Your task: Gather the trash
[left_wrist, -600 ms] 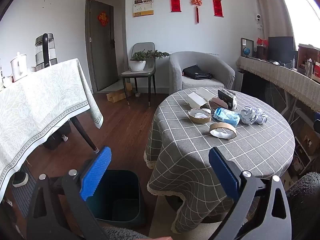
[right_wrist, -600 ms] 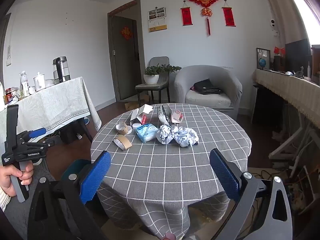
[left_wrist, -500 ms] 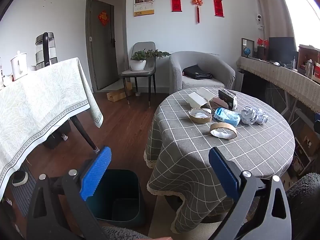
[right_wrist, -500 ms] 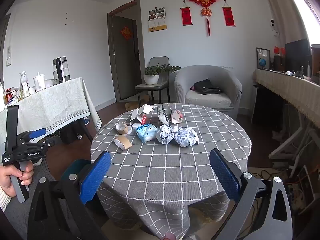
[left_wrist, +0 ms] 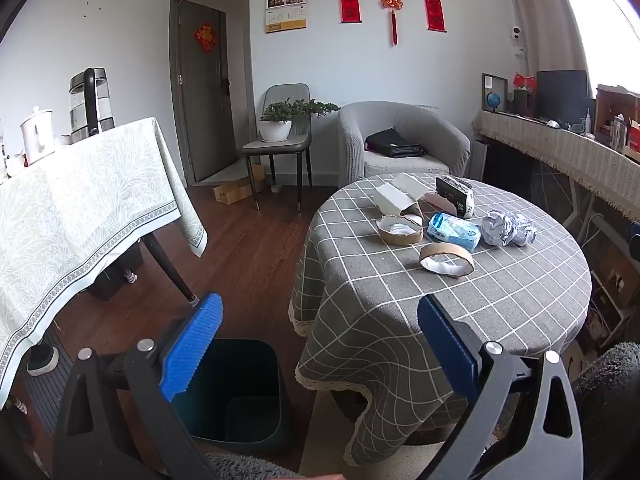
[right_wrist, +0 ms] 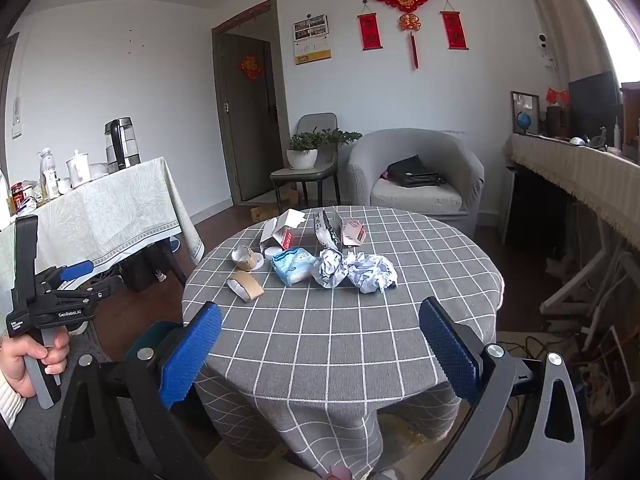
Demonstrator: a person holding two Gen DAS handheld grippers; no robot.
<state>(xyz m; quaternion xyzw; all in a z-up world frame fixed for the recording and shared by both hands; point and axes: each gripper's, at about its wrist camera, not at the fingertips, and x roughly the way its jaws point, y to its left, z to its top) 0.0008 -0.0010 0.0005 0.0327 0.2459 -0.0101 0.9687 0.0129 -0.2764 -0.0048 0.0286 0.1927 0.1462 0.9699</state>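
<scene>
Trash row runs left-right on table; both grippers' fingers wide, empty.

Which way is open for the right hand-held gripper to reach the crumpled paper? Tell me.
Probably straight ahead: the right hand-held gripper is open and empty, and only bare tablecloth lies before the crumpled paper.

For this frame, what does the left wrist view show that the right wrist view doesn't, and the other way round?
Left wrist only: the open inside of the dark green bin on the floor beside the round table.

Right wrist only: the left gripper from outside, with the hand holding it, and the red-printed carton.

Both: two tape rolls, the blue packet, crumpled paper, armchair; each view's own gripper open, empty.
</scene>
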